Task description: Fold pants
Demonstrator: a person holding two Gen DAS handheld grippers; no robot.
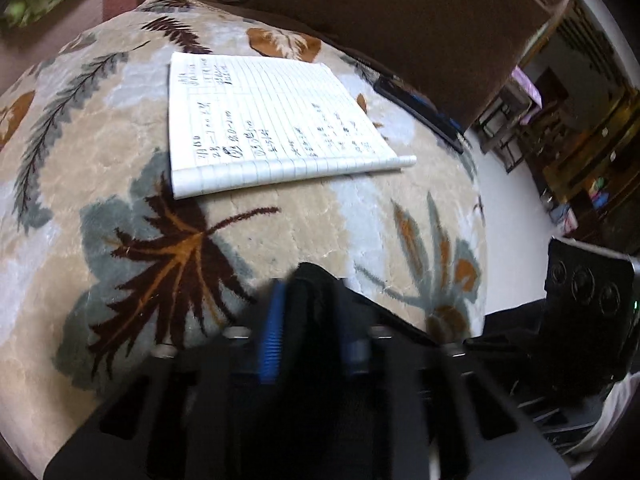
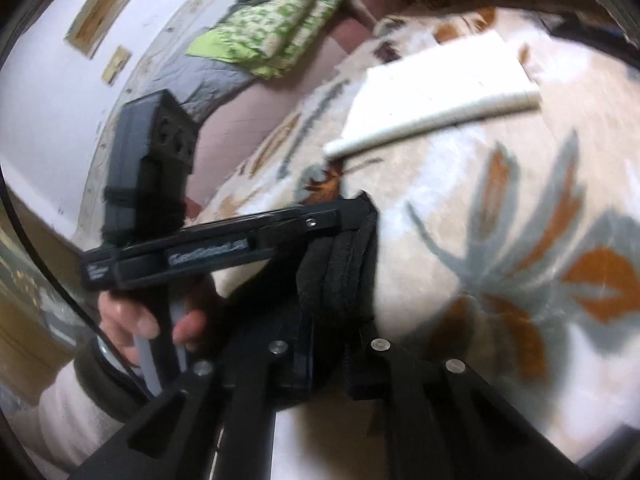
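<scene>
A soft blanket [image 1: 280, 232] with a leaf pattern in brown, grey and orange is spread over a rounded seat, and a dark brown sofa back [image 1: 400, 8] is seen behind it. A lined notebook [image 1: 272, 120] with writing lies on the blanket, well ahead of the left gripper [image 1: 308, 280]. A green and white cloth [image 2: 276, 28] is piled far off to the left of the right gripper [image 2: 352, 256].

The pants [image 2: 340, 272] are black and are seen only as a bunched edge, right at the tips of both grippers, near the front edge of the blanket. The rest of the pants cannot be seen.

The left gripper is pressed together, and dark cloth is pinched between its blue pads [image 1: 274, 336]. The right gripper is also pressed together, and a thick roll of the black cloth is clamped in it. The two grippers are close beside each other. The left gripper's handle is held by a hand [image 2: 148, 316] in a light sleeve.

It looks like an edge of the pants has just been gripped, so a fold can be made. To do this well, both grips should be kept tight, so no layer slips out. The two grippers should be lifted together and at the same height. The cloth should be pulled a little apart, so it hangs flat. The fold should be laid short of the notebook, or the notebook may be covered.
</scene>
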